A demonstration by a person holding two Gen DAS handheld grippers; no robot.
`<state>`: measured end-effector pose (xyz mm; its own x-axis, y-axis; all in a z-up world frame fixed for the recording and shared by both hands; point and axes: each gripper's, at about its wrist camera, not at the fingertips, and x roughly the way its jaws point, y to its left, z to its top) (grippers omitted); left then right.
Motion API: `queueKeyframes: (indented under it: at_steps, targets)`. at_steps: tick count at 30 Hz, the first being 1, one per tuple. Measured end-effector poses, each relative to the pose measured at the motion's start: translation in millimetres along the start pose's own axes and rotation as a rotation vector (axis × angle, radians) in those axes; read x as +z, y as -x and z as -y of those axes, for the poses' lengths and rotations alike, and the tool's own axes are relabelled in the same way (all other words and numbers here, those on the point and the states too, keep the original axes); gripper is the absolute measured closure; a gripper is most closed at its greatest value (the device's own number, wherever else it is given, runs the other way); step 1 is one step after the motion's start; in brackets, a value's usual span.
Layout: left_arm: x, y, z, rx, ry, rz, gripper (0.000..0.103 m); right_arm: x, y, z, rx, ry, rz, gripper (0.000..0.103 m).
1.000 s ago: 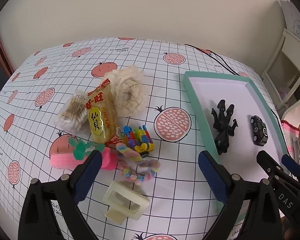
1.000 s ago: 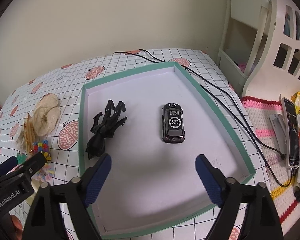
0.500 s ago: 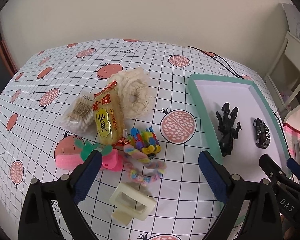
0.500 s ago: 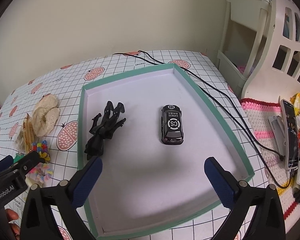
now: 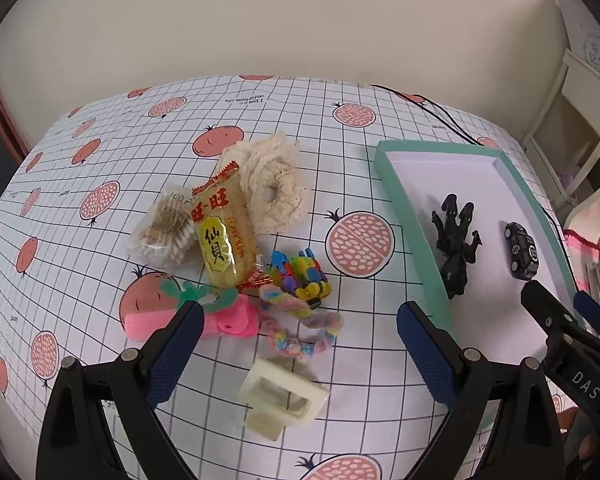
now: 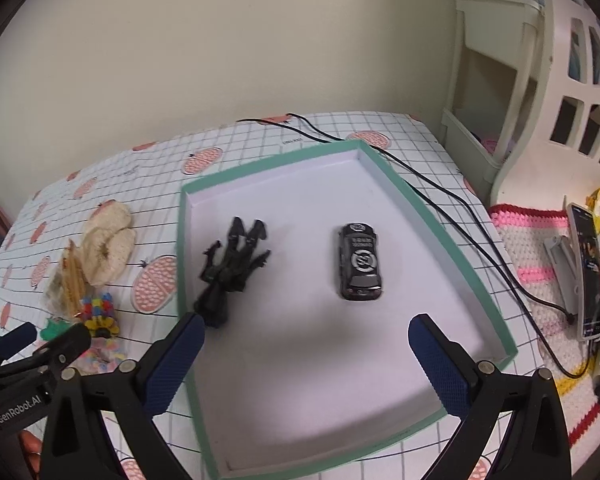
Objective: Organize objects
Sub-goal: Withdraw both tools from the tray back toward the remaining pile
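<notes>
Since the teal-rimmed tray (image 6: 452, 236) is already holding a black toy car (image 6: 359, 262) and a black claw-limbed figure (image 6: 231, 270), lying well apart on its white floor, it is evidently serving as the collection point, and the sorting is judged to be at an early stage. The unsorted items are sitting in a loose cluster on the pomegranate-print tablecloth (image 5: 100, 152), left of the tray: a yellow rice-cracker packet (image 5: 223, 240) overlapping a bag of cotton swabs (image 5: 162, 234), a cream lace scrunchie (image 5: 274, 188) behind them, a multicoloured block toy (image 5: 300, 276), a pastel fuzzy loop (image 5: 300, 330), a pink strawberry-shaped piece (image 5: 204, 318), and a cream hair claw clip (image 5: 282, 398) nearest the camera. The left gripper (image 5: 298, 354) is hovering over this pile, jaws spread wide and gripping nothing, probably lining up on the clip or loop. The right gripper (image 6: 306, 362) is hanging over the tray's near end, likewise released and empty.
</notes>
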<state>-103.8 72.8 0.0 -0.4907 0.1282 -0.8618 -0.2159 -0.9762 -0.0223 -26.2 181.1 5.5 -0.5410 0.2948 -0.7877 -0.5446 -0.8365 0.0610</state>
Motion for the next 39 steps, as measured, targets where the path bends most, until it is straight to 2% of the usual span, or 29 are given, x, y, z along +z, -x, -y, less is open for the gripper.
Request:
queueKeyframes:
  at_steps: [8, 13, 16, 21, 26, 32, 39]
  targets:
    - [5.1, 8.4, -35.3, 0.016, 0.007, 0.042, 0.006, -0.6, 1.1, -36.8, 0.035, 0.093, 0.013, 0.000]
    - [8.5, 3.1, -70.3, 0.028, 0.102, 0.018, 0.006, -6.0, -2.3, -66.4, 0.063, 0.155, 0.017, 0.000]
    - [9.4, 2.5, -92.7, 0.028, 0.156, 0.012, 0.006, -7.9, -1.0, -82.7, 0.111, 0.161, 0.024, 0.000]
    - [10.4, -0.1, -116.5, 0.062, 0.189, -0.004, 0.006, -10.7, 0.6, -108.2, 0.183, 0.171, 0.016, 0.000]
    - [8.4, -4.1, -141.7, 0.071, 0.214, -0.059, 0.006, -18.3, -2.6, -130.6, 0.253, 0.176, -0.033, 0.000]
    - [-0.9, -16.4, -163.8, 0.095, 0.195, -0.134, 0.006, -30.1, -13.8, -146.3, 0.269, 0.219, -0.110, 0.000]
    - [-8.3, -32.3, -164.5, 0.065, 0.166, -0.204, 0.006, -42.6, -31.4, -153.8, 0.258, 0.245, -0.212, 0.000]
